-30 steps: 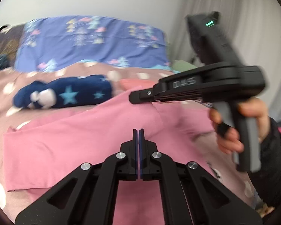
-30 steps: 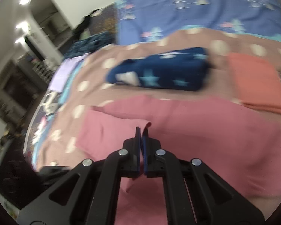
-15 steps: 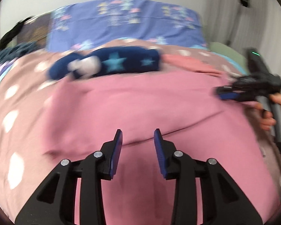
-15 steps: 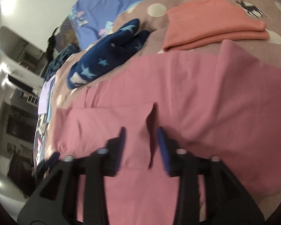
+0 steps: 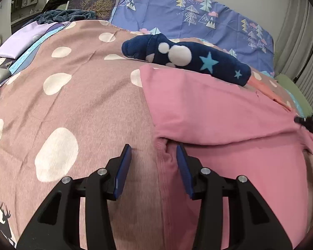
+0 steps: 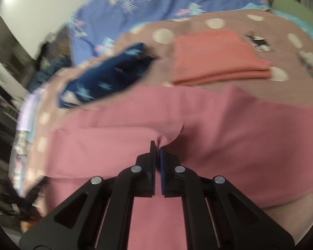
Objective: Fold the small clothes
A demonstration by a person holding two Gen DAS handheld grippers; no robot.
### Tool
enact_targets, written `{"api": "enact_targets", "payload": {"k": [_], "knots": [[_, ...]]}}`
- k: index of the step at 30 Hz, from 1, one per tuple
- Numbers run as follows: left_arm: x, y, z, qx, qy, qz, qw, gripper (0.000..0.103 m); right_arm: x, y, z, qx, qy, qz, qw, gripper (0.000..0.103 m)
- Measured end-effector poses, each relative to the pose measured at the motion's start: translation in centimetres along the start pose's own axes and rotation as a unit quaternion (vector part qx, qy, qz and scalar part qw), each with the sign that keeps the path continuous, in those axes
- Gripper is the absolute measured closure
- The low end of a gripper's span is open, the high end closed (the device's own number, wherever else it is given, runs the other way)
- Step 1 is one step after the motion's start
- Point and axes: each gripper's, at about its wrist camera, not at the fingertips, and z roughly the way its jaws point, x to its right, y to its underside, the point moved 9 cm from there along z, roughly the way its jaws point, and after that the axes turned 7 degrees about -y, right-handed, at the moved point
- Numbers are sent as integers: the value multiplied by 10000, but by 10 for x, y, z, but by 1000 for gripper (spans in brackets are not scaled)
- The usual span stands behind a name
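Observation:
A pink garment [image 5: 215, 108] lies spread on the dotted brown bedspread [image 5: 73, 95], with one fold laid across it. My left gripper [image 5: 154, 152] is open, its jaws straddling the garment's left ribbed corner just above the bed. My right gripper [image 6: 158, 149] is shut on a pinch of the pink garment [image 6: 229, 129] near its middle fold. The right gripper's tip also shows at the right edge of the left wrist view [image 5: 308, 121].
A folded navy star-print garment [image 5: 187, 60] lies behind the pink one, also in the right wrist view [image 6: 106, 77]. A folded orange garment [image 6: 217, 56] lies at the back right. A blue tree-print pillow [image 5: 187, 14] stands at the headboard. Lilac cloth [image 5: 25, 39] lies far left.
Both grippers let go of the pink garment and opened after laying a fold. The left moved to the garment's left corner. The right has shut again on the cloth.

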Motion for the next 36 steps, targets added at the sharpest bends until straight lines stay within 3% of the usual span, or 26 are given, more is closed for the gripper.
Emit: {"api": "enact_targets", "payload": {"k": [3,7,9,11,15,18,20,22,26,28,30,33,36], "knots": [[0,-1,5,-10,-33,7,10000,58,18,12,10,-197,425,24,9989,85],[-3,0,3,26,111,-138,9998,58,0,-5,-7,375,416,13,9984,83],[-3,0,3,29,168,-181,9997,59,-45,-14,-6,398,47,-403,9984,83],[-2,0,3,46,235,-215,9995,60,-101,-12,7,110,-491,-870,9949,81],[0,-1,3,64,404,-267,9988,61,-214,4,51,-639,-1413,-1635,9743,81],[-1,0,5,56,535,-332,9980,69,-271,23,87,-1006,-1556,-1984,9624,81],[-2,1,8,7,564,-404,9976,87,-302,32,117,-1320,-1687,-1993,9562,81],[-5,2,11,-45,569,-506,9971,91,-324,43,147,-1588,-1655,-2013,9523,82],[-5,3,11,-19,415,-482,9980,94,-322,64,201,-2119,-1049,-1582,9587,87],[-5,3,10,26,222,-411,9989,94,-327,62,208,-1905,-1199,-1270,9660,84],[-6,4,9,47,138,-394,9991,94,-343,59,211,-1736,-1461,-1426,9634,82],[-10,5,9,41,193,-470,9987,94,-352,58,213,-1708,-1669,-1577,9582,85],[-14,5,9,14,333,-601,9976,93,-335,50,190,-1703,-1876,-1113,9609,88]]}}
